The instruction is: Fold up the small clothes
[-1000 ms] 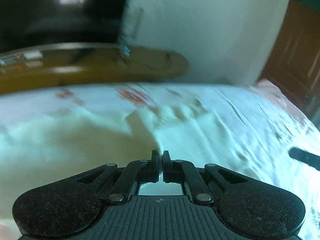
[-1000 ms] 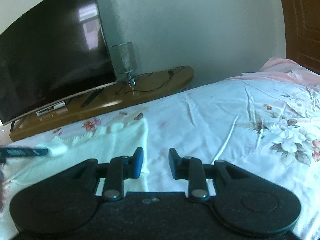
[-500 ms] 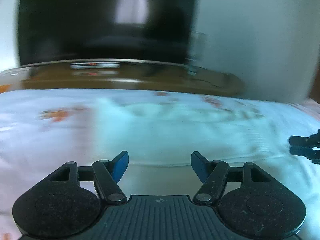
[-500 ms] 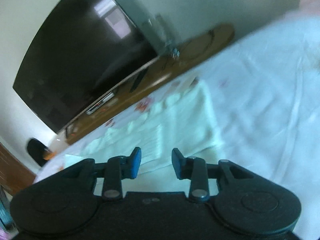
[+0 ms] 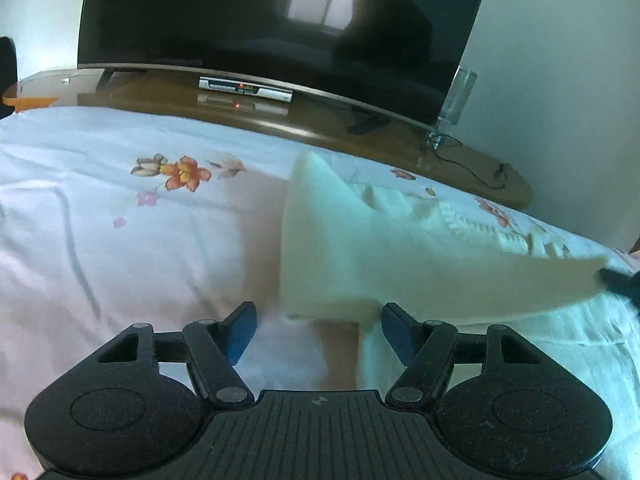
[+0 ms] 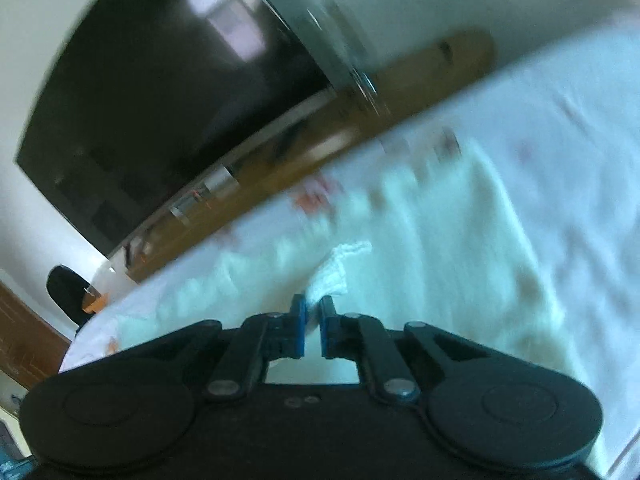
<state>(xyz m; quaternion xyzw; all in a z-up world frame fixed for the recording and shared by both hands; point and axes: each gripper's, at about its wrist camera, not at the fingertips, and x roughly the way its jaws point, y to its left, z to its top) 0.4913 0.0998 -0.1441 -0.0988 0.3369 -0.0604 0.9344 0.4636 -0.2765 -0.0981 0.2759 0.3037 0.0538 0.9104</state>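
Behind the bed stands a big dark TV on a long brown wooden shelf, filling the top of my left view. A small silver box with a red light sits under the TV. At the far left of that view, the bed sheet is white with orange and pink flowers.

Near the middle of the left view lies the cream knitted cloth. One flap of it is lifted and stretched toward the right edge of the frame, where the dark tip of my right gripper has it. My left gripper is at the bottom middle, with its blue fingers wide apart and holding nothing. The near edge of the cloth lies just in front of them.

A glass lamp stands on the shelf at the upper right.

My right view is blurry. The TV is at the upper left, and the bed runs across the middle and right. My right gripper is at the bottom middle, its fingers pinched almost closed on a bunched corner of the cloth.
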